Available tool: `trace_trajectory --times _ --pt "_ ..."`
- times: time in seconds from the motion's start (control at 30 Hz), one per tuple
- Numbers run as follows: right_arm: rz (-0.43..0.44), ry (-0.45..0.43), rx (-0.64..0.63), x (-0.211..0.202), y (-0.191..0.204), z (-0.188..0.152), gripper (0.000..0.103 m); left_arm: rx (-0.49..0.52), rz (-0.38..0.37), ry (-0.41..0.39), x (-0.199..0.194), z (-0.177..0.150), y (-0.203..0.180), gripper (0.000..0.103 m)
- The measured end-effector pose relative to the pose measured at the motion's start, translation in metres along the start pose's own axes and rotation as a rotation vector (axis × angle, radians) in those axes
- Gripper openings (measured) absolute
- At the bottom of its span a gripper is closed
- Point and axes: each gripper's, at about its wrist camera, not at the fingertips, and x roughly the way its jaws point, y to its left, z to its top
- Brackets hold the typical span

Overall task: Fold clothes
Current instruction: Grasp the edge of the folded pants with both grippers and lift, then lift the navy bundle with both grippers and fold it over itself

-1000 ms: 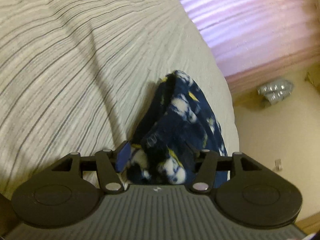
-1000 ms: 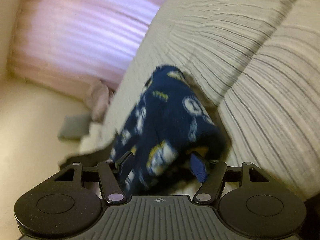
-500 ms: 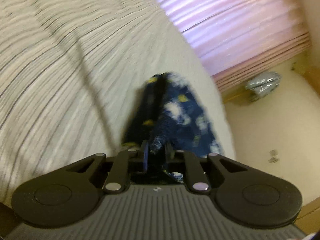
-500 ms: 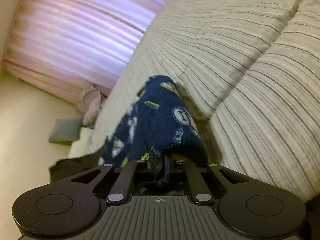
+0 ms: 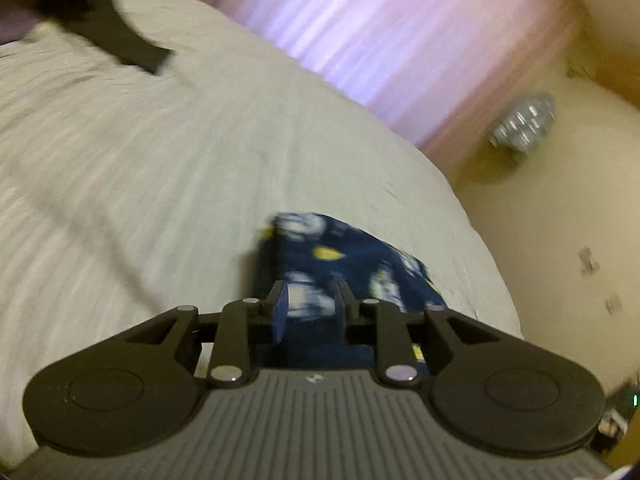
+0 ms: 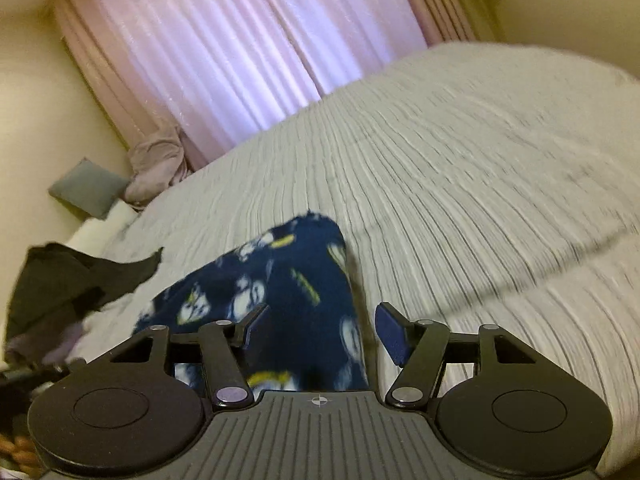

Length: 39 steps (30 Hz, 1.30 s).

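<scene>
A navy fleece garment point(image 5: 352, 264) with white and yellow prints lies bunched on the striped bed cover point(image 5: 160, 200). My left gripper point(image 5: 312, 304) hovers right over its near end, fingers a narrow gap apart, with fabric showing between them but not pinched. In the right wrist view the same garment point(image 6: 296, 276) stretches away from my right gripper point(image 6: 320, 328). That gripper is wide open, its left finger over the cloth and its right finger over the bare bed cover point(image 6: 480, 200). The near edge of the garment is hidden under both gripper bodies.
A black garment point(image 6: 72, 280) lies at the bed's left edge, seen again at the far end point(image 5: 120, 40). Pink curtains point(image 6: 240, 60) hang behind the bed. A grey cushion point(image 6: 86, 192) and a silver bundle point(image 5: 524, 122) sit on the floor.
Both grippers were shut on the navy garment half a second ago and have now let it go. The right one opened wide, the left one slightly. Both views tilted up towards the curtains.
</scene>
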Motion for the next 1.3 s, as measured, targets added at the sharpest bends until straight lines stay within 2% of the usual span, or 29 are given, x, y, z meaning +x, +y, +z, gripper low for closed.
trace_trajectory --times 0.1,0.17,0.27,0.33,0.4,0.43,0.47,0.53,0.6,0.67,0.77,0.9,1.1,1.3 --pt "-0.001 0.008 -0.101 0.033 0.018 -0.003 0.062 0.039 0.036 0.057 0.038 -0.006 -0.004 0.019" --pt "-0.027 0.075 -0.137 0.060 0.023 -0.014 0.062 0.003 0.068 0.090 0.056 -0.013 0.010 0.013" --pt "-0.041 0.142 -0.125 0.082 0.016 -0.025 0.063 -0.031 0.029 0.097 0.047 -0.010 0.017 0.014" --pt "-0.013 0.156 -0.114 0.081 0.009 -0.024 0.063 -0.038 0.008 0.070 0.032 -0.001 0.021 0.025" --pt "0.033 0.166 -0.073 0.074 -0.002 -0.016 0.064 -0.046 -0.012 0.040 0.017 0.008 0.026 0.061" --pt "0.062 0.166 -0.034 0.071 -0.010 -0.010 0.070 -0.049 -0.022 0.025 0.009 0.012 0.029 0.066" --pt "0.091 0.164 0.005 0.069 -0.017 -0.005 0.084 -0.067 -0.025 0.025 0.008 0.016 0.036 0.067" --pt "0.145 0.153 0.082 0.065 -0.032 0.004 0.093 -0.142 -0.048 0.080 0.016 0.020 0.054 0.067" --pt "0.175 0.171 0.140 0.070 -0.045 0.009 0.093 -0.231 -0.096 0.147 0.030 0.017 0.073 0.067" --pt "0.198 0.194 0.191 0.075 -0.057 0.011 0.093 -0.281 -0.113 0.198 0.045 0.013 0.085 0.067" --pt "0.226 0.229 0.245 0.083 -0.070 0.010 0.093 -0.321 -0.133 0.235 0.060 0.004 0.095 0.067" --pt "0.260 0.260 0.283 0.097 -0.076 0.011 0.093 -0.374 -0.201 0.254 0.073 -0.001 0.104 0.067" --pt "0.311 0.303 0.337 0.120 -0.084 0.012 0.093 -0.342 -0.206 0.291 0.097 -0.001 0.098 0.068" --pt "0.418 0.359 0.356 0.155 -0.080 0.008 0.093 -0.328 -0.233 0.301 0.115 -0.001 0.091 0.066"
